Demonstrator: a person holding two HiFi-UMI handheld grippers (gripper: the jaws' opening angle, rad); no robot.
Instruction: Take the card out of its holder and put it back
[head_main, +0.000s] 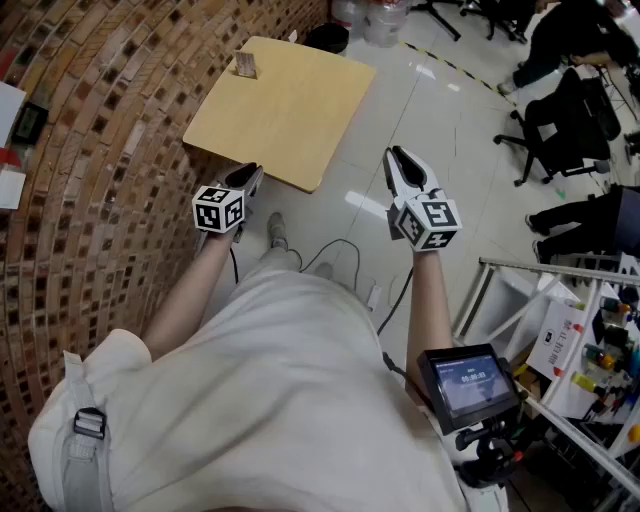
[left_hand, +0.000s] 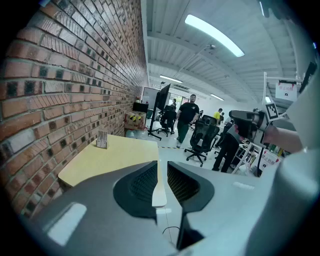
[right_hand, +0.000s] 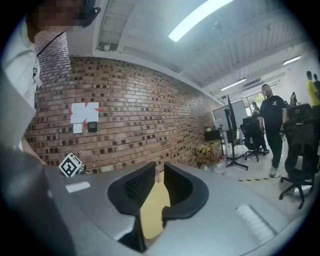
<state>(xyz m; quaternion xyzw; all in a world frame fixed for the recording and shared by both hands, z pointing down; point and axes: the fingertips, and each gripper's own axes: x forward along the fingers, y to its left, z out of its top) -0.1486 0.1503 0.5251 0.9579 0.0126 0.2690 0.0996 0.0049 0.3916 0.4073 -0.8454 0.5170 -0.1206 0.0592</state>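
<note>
L gripper & R gripper were empty, jaws slightly apart, short of table; card holder stood at far corner.

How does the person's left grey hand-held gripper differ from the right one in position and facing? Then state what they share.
Position: the left gripper hangs at the near edge of the pale wooden table; the right gripper hangs over the white floor, clear of it.
Facing: the left gripper's view looks towards black office chairs; the right gripper's faces the brick wall.
Shared: both stand slightly open, with nothing between the jaws.
</note>
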